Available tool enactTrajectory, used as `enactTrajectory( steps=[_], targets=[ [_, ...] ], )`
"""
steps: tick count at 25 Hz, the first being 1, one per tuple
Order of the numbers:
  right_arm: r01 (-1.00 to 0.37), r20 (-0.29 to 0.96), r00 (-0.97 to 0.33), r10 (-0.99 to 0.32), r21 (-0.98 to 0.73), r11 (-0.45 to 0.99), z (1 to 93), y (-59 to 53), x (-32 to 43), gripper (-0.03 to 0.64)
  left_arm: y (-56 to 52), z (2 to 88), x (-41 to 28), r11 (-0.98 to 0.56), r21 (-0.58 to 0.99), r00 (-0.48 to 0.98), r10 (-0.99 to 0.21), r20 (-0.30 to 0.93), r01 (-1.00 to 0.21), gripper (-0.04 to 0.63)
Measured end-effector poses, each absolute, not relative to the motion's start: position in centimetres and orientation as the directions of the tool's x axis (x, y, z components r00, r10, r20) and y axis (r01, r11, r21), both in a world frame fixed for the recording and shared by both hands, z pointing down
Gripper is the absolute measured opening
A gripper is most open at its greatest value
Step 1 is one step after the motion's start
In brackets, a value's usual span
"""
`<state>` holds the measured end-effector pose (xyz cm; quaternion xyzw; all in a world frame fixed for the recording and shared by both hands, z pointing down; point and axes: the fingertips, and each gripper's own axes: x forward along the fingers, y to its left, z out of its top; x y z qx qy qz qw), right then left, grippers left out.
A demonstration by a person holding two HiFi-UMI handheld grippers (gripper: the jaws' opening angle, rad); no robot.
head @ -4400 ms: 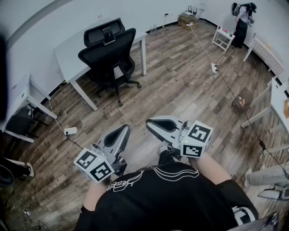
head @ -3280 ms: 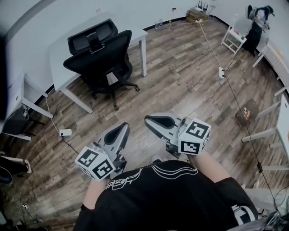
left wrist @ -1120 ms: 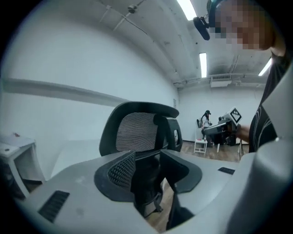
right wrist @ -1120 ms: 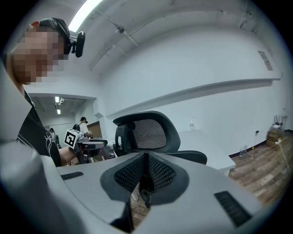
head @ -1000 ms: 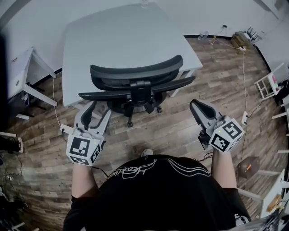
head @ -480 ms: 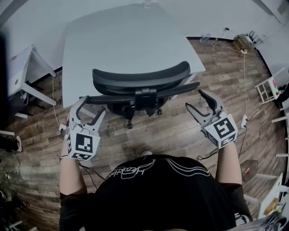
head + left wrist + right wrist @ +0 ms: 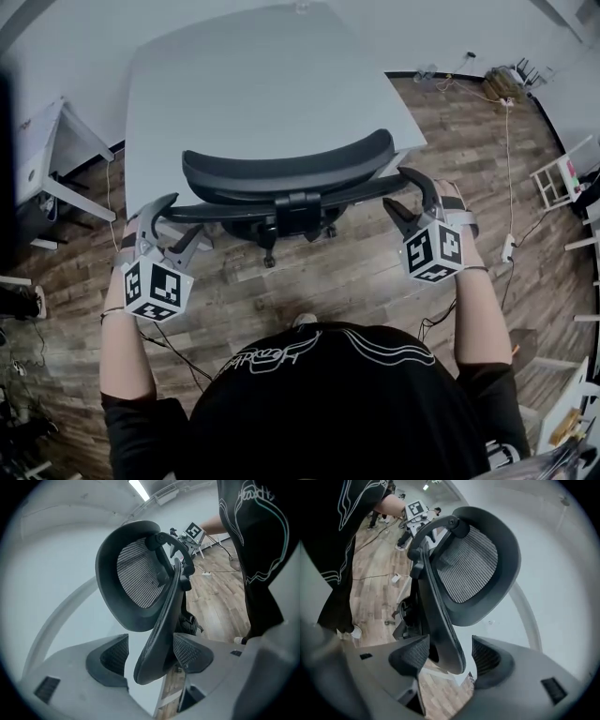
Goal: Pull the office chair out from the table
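A black mesh office chair point(image 7: 291, 169) stands tucked against the grey table point(image 7: 253, 84), its backrest toward me. My left gripper point(image 7: 186, 214) is at the backrest's left end and my right gripper point(image 7: 397, 189) at its right end. Both have just been opening. In the left gripper view the backrest edge point(image 7: 157, 634) runs between the left gripper's point(image 7: 150, 652) spread jaws, below the headrest point(image 7: 136, 581). In the right gripper view the backrest's other edge point(image 7: 440, 616) sits between the right gripper's point(image 7: 450, 656) jaws. Neither gripper's pads clamp it.
A small white desk point(image 7: 42, 141) stands at the left. A power strip point(image 7: 511, 248) and cables lie on the wooden floor at the right, near a white rack point(image 7: 562, 173). The chair's wheeled base point(image 7: 267, 248) shows under the seat.
Both grippers have rolled and moved forward and down to the two ends of the backrest. Their jaws have spread open around its edges.
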<state>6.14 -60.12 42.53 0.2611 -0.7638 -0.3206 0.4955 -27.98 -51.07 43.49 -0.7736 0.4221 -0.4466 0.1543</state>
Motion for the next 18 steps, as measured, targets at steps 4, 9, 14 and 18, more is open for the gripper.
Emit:
enactTrajectory(
  steps=[4,9,14,18],
  targets=[
    [-0.047,0.605,-0.347,-0.717,0.752,0.657,43.7,-61.0,6.1,0.285,-51.6,44.6,-28.2,-0.628,-0.592,0.254,-0.764,0.594,-0.506,0.276],
    [-0.037,0.611,-0.336,-0.717,0.752,0.658,44.5,-61.4,5.6,0.284,-51.6,46.0,-28.3,-0.640,-0.621,0.229,-0.756,0.613,-0.453,0.276],
    [-0.001,0.599,-0.308,-0.740,0.777,0.629,44.5,-61.9,5.6,0.240,-51.9,45.7,-28.4,-0.623,-0.635,0.216,-0.770,0.600,-0.458,0.232],
    [0.017,0.618,-0.292,-0.730,0.767,0.642,44.6,-61.9,5.6,0.234,-52.0,45.8,-28.5,-0.629,-0.624,0.197,-0.759,0.620,-0.464,0.227]
  ],
)
